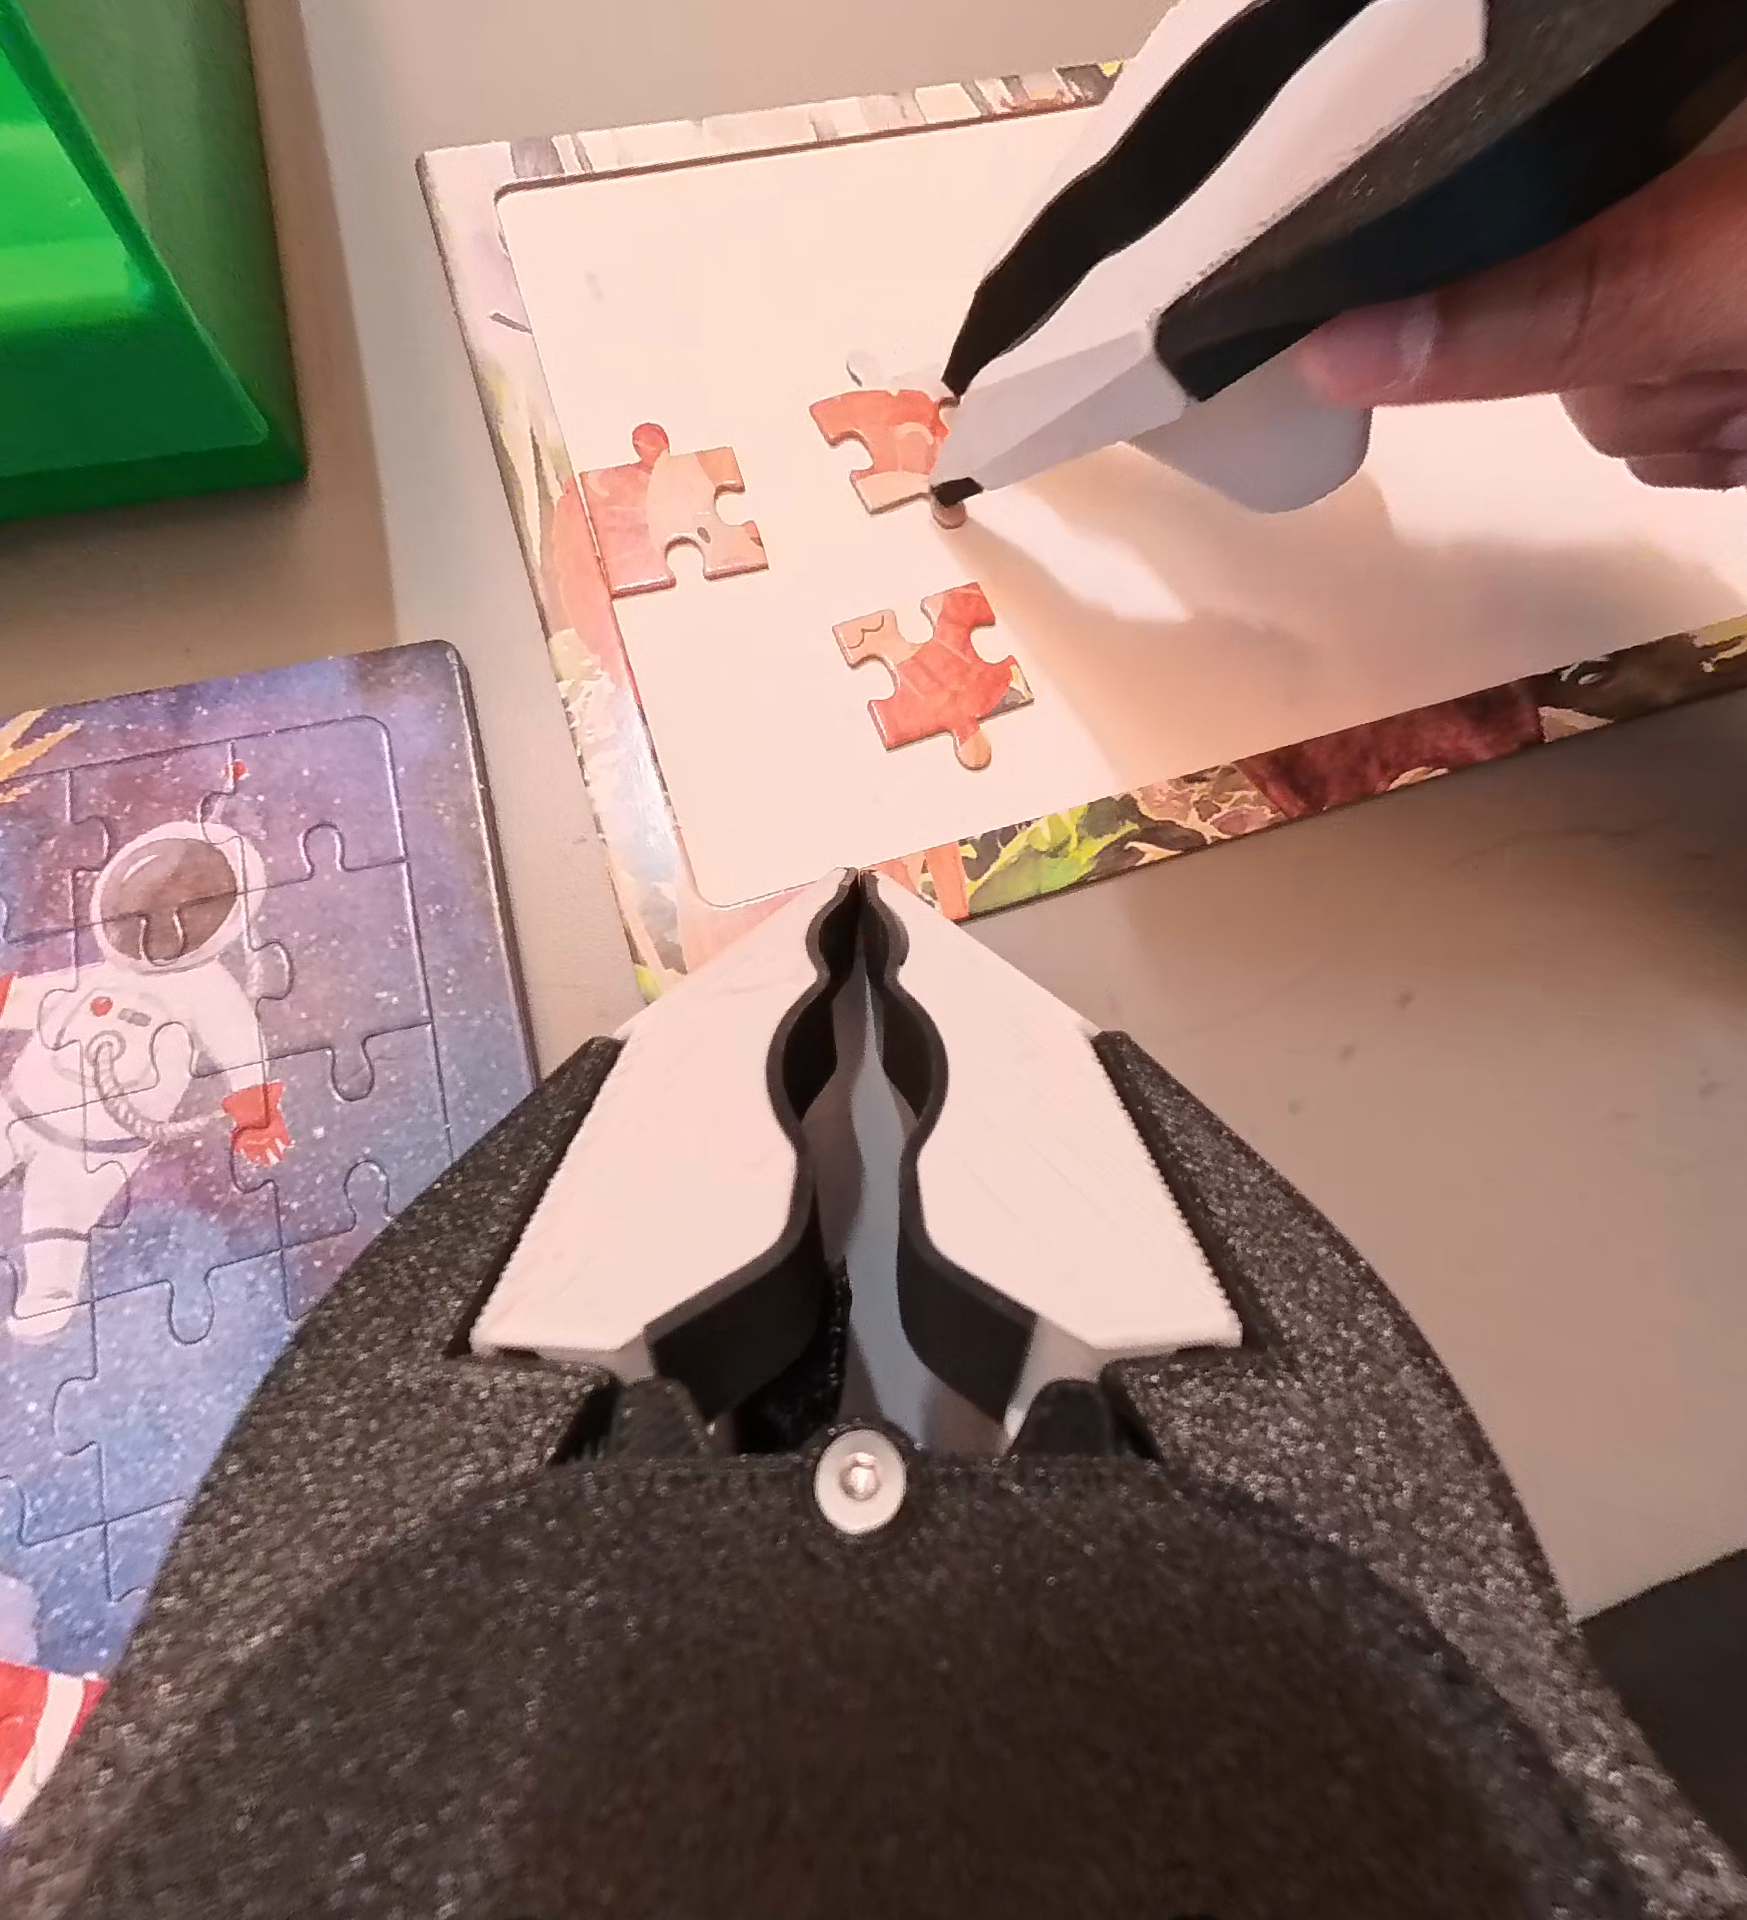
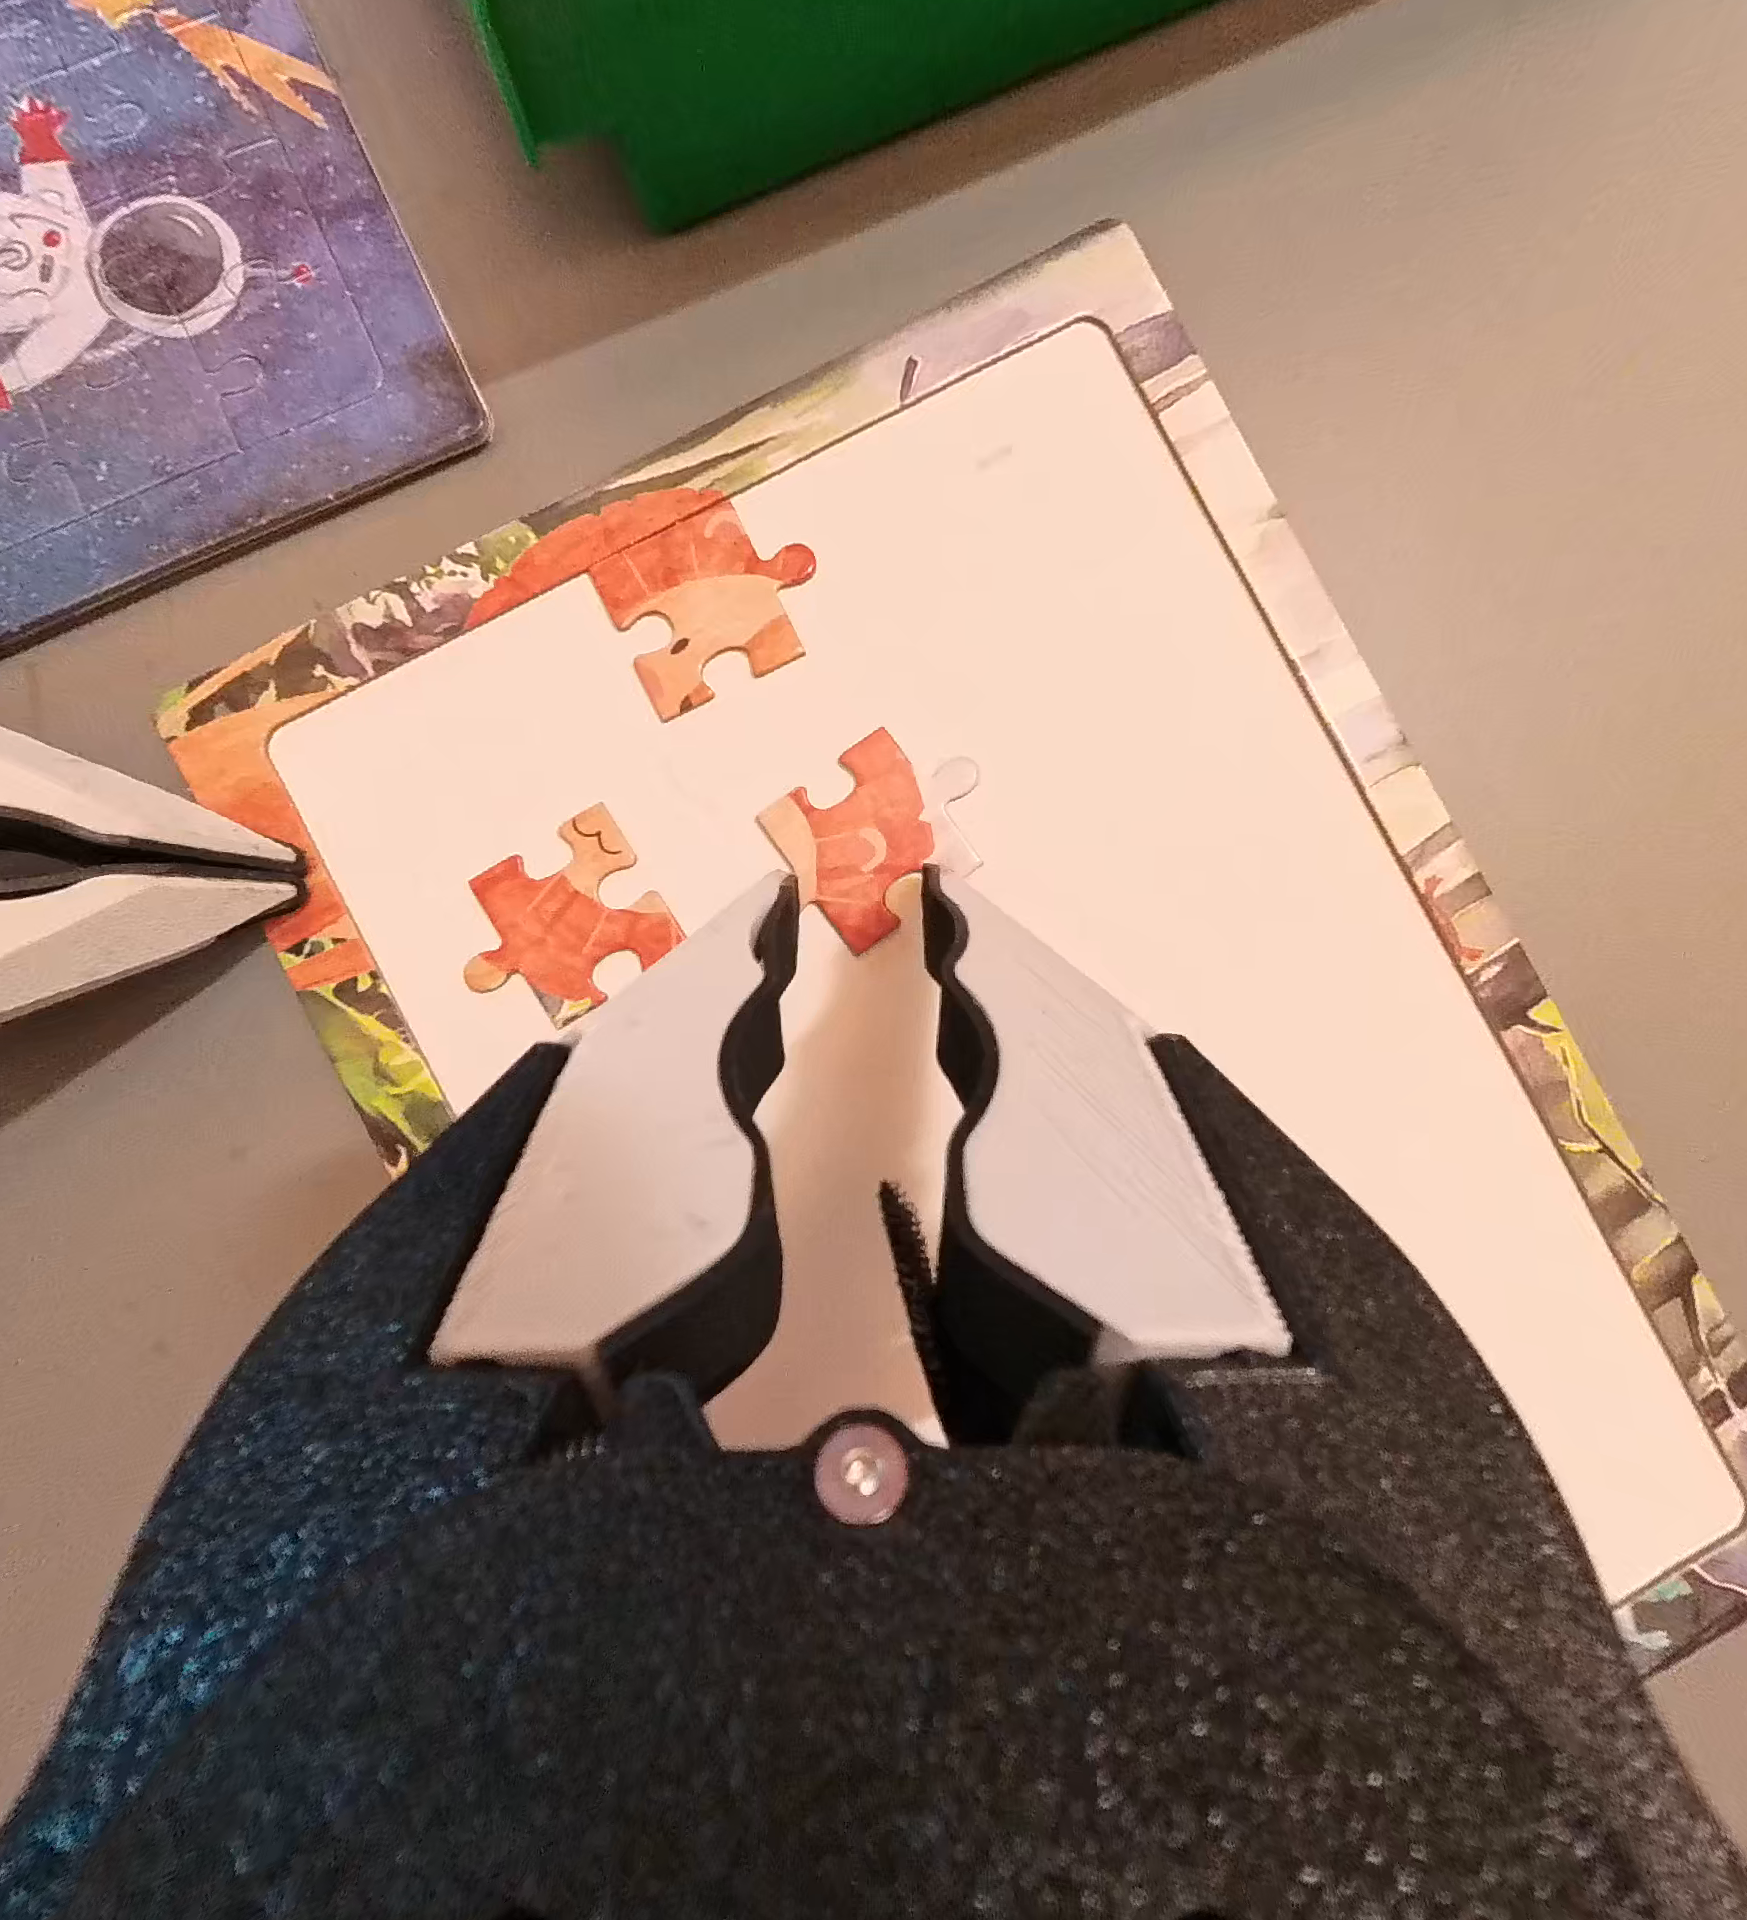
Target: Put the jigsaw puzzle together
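A puzzle board [image 1: 744, 260] with a white recess and a painted border lies on the table; it also shows in the right wrist view [image 2: 1264, 1039]. Three orange pieces lie in the recess. My right gripper [image 2: 856, 888] is shut on the middle orange piece [image 2: 864, 831], its pads touching the piece's two sides; the left wrist view shows this gripper [image 1: 952, 436] and this piece [image 1: 884, 436] too. A pale tab shape [image 2: 960, 779] shows beside the piece. My left gripper [image 1: 856, 881] is shut with nothing in it, its tips at the board's near corner [image 2: 292, 878].
Two more orange pieces sit on the board [image 1: 671, 509] [image 1: 942, 675]. A finished astronaut puzzle [image 1: 173, 1039] lies left of the board. A green box [image 1: 69, 312] stands beyond it. A hand [image 1: 1627, 312] holds the right gripper. The tips of one gripper are about 11 centimetres away from the tips of the other. To reach the finished astronaut puzzle [image 1: 173, 1039] in a straight line is about 12 centimetres for my left fingers, about 20 centimetres for my right. It turns up in the right wrist view [image 2: 28, 307] as well.
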Available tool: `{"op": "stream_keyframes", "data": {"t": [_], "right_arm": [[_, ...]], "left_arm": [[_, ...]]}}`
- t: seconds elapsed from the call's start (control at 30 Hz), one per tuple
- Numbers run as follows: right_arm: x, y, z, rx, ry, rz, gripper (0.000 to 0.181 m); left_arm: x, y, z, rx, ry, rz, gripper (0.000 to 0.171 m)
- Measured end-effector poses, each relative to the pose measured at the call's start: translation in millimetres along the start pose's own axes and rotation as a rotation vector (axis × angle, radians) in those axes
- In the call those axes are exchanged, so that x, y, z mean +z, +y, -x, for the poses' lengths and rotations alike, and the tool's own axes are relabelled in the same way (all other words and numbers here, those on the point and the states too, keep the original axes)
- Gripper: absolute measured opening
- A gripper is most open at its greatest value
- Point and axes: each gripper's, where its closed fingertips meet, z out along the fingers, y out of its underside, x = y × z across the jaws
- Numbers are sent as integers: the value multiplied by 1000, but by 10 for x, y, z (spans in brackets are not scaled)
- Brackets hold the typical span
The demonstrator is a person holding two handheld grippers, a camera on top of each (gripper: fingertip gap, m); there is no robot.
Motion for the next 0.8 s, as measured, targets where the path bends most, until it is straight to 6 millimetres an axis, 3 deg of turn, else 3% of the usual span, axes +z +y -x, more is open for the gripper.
{"op": "stream_keyframes", "data": {"t": [0.17,0.3,0.5,0.8], "right_arm": [[-37,-112,15,-10,-31,-76,34],[26,-157,154,-57,-138,-119,40],[102,-120,112,-124,-100,-93,32],[21,-42,29,-104,-83,-95,11]], "left_arm": [[-1,0,0,-1,2,-1,0],[-1,0,-1,0,1,-1,0],[-1,-1,0,-7,7,-1,0],[0,0,0,-7,8,-2,0]]}}
